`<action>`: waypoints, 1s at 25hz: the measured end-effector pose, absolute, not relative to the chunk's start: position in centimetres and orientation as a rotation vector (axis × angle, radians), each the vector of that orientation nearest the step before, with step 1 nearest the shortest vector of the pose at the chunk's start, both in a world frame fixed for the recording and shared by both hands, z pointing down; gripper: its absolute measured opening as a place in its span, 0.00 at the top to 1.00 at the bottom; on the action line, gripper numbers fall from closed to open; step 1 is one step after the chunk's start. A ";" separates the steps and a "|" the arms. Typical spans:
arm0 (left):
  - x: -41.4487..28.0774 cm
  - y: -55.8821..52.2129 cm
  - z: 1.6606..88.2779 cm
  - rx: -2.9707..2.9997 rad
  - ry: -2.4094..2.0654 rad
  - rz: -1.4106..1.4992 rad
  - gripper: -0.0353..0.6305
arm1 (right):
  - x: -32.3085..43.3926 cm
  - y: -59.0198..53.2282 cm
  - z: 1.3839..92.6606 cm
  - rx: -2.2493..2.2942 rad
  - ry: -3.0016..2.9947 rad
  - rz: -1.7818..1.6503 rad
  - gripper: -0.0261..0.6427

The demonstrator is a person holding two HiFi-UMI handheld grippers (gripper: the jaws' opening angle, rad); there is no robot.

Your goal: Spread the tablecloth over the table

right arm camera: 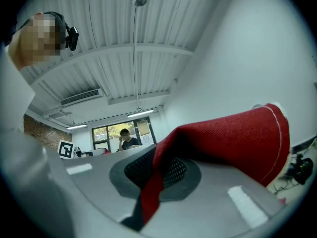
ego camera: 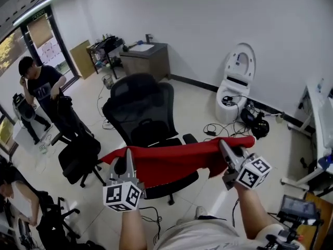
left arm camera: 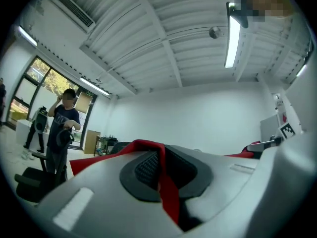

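Tablecloth (ego camera: 171, 163), red, hangs stretched in mid-air between the two tools in the head view. The left gripper (ego camera: 127, 159) is clenched on one end of its upper edge and the right gripper (ego camera: 225, 149) on the other. Each gripper view shows a thin red fold nipped between dark ribbed pads (left arm camera: 146, 167) (jaws all but together on the fabric).

Only the head view gives the whole span of the tablecloth and the room below it: a black office chair (ego camera: 139, 108) behind the cloth, a white toilet (ego camera: 237, 79) at the far wall, and a person (ego camera: 40, 85) standing at the left by the glass door. The gripper views look upward instead, to a ribbed ceiling and strip lights.

The cloth hides the chair's seat, and I cannot tell whether the two touch. The grippers and forearms partly cover its lower edge. In the right gripper view the bulging cloth blocks the lower right of the room.
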State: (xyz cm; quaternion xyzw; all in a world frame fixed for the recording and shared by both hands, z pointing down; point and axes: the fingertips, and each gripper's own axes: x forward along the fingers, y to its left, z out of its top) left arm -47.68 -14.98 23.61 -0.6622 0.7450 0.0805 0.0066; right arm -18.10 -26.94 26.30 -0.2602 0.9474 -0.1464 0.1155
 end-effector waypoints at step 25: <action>-15.7 -27.8 24.3 -2.894 1.271 0.218 0.92 | 13.7 -15.1 25.2 -1.682 2.178 -0.229 0.94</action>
